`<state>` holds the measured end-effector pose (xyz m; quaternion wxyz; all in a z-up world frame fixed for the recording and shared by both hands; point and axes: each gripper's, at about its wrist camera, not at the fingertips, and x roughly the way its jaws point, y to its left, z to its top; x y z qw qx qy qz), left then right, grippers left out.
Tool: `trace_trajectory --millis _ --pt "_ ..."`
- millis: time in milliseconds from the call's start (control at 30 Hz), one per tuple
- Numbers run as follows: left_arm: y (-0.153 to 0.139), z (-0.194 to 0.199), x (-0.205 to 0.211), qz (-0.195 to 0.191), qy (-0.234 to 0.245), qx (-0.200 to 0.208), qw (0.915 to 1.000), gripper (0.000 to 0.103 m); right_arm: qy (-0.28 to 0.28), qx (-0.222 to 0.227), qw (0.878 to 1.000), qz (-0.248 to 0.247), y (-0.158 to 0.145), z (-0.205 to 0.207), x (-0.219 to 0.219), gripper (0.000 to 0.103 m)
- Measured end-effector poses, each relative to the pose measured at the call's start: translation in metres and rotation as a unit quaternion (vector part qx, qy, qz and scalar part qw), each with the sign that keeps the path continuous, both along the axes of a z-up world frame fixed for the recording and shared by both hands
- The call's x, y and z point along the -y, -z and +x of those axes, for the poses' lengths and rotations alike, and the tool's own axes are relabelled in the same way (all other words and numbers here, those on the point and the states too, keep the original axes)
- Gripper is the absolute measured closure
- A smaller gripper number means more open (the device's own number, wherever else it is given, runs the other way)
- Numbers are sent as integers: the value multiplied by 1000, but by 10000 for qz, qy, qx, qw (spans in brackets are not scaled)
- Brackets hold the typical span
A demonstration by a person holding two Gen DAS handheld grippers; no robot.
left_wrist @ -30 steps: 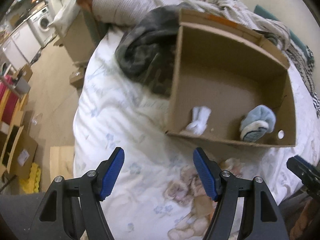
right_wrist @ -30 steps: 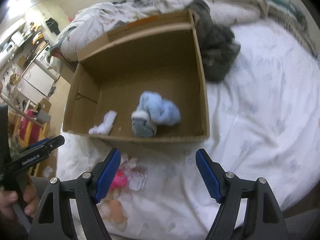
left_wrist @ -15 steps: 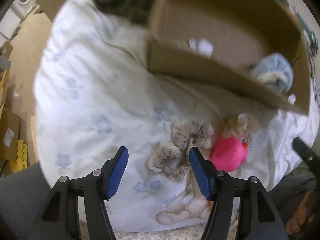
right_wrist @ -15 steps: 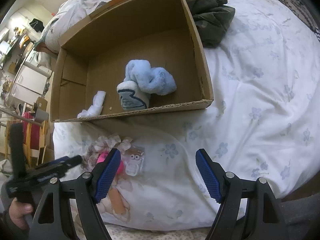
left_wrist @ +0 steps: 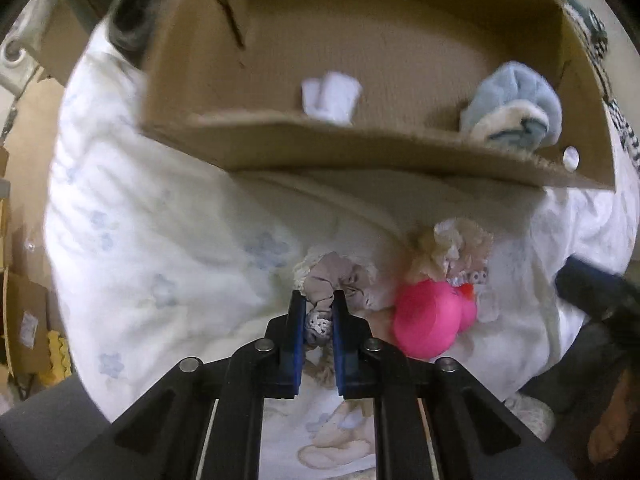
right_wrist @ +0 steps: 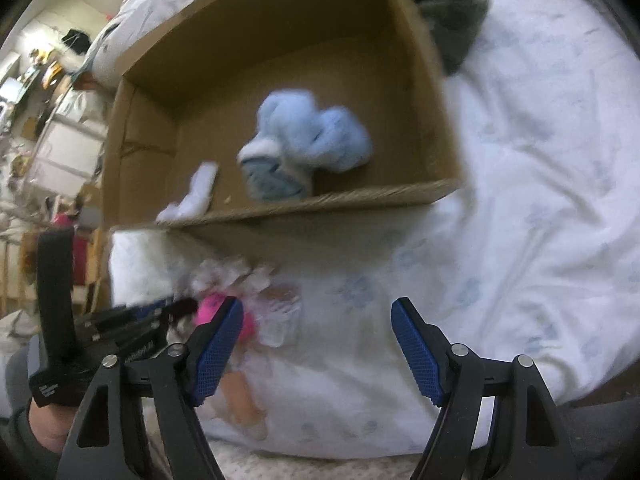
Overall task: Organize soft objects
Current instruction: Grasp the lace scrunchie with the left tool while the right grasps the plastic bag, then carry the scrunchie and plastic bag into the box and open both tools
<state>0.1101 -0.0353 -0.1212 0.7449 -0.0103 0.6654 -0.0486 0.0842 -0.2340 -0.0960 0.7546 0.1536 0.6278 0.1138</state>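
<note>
My left gripper (left_wrist: pixel 318 300) is shut on a beige lace-edged scrunchie (left_wrist: pixel 336 280) lying on the white bedsheet in front of the cardboard box (left_wrist: pixel 360 152). Beside it lie a pink soft ball (left_wrist: pixel 428 320) and a cream scrunchie (left_wrist: pixel 452 248). In the box are a white sock (left_wrist: pixel 330 98) and a light blue fuzzy slipper sock (left_wrist: pixel 516 112). My right gripper (right_wrist: pixel 318 312) is open and empty over the sheet, in front of the box (right_wrist: pixel 360 200). The left gripper (right_wrist: pixel 132 328) shows at its lower left, by the pink ball (right_wrist: pixel 218 308).
A dark grey garment (right_wrist: pixel 452 8) lies behind the box's far right corner. The bed edge drops to the floor on the left, with cardboard boxes (left_wrist: pixel 24 320) and an appliance (right_wrist: pixel 60 148) beyond.
My left gripper has moved down and forward onto the beige scrunchie and shut on it. The right gripper has shifted slightly nearer the box and stays open.
</note>
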Motion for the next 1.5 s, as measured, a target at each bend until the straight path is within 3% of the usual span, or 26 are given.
trace_trajectory --millis 33,67,100,300,467,533,567,633,900,1167,1500 --pt "-4 1 -4 -79 -90 27 9999 92 -103 -88 9999 93 4 1 -4 33" --pt "-10 1 -8 -163 -194 74 9997 92 -188 -177 9995 175 8 2 -8 53" --pt "-15 1 -13 -190 -265 129 9994 92 -250 -301 9989 248 14 2 -12 61" --pt "-37 0 -33 -262 -672 377 9967 92 -491 -582 9969 192 35 8 -33 61" --pt "-42 -3 -41 -301 -734 417 9960 92 -607 -842 9945 161 54 10 -47 61" --pt "-43 -14 -40 -284 -719 397 9962 92 -668 -802 9945 123 55 10 -50 67" --pt "-42 -15 -39 -277 -703 390 9964 92 -703 -766 9944 163 53 10 -51 76" --pt "-41 -12 -40 -279 -691 392 9964 92 -796 -669 9944 174 48 9 -55 85" --pt "-44 -12 -44 -321 -770 448 9955 92 -485 -126 9978 445 6 -10 -29 87" --pt "-52 -20 -42 -213 -738 626 9951 92 -414 26 9978 518 -6 -9 -21 87" --pt "-84 -34 -48 146 -841 1272 9882 92 -148 794 9899 1165 -53 -24 8 87"
